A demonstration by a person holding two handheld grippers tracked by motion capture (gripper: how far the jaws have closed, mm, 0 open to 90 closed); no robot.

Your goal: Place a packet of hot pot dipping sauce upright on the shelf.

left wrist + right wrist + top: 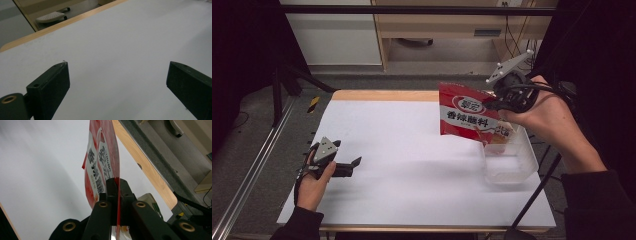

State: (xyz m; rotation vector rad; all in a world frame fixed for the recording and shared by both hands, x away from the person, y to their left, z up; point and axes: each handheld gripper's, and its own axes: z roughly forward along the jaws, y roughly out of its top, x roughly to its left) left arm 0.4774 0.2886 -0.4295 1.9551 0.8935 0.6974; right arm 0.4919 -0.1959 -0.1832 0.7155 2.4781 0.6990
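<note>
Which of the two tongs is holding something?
The right tongs, up over the clear plastic tub: they are pinched shut on the red seasoning packet. The left tongs sit open and hold nothing, low by the white table.

On my left I see a matte black hand-held gripper [353,165] with a light grey three-cornered plate on top, marked by small dark dots at its corners. In its own view the two jaws are flat, blunt black blocks, each with a small screw hole, and a brass-ringed eyelet sits at the base of one. My right hand-held gripper [490,106] carries the same grey plate, raised on a short stalk, and black cables loop round its body. In its own view I count four brass-ringed holes in the black linkage bars behind the jaws. Both my forearms end in dark, plain long sleeves.
</note>
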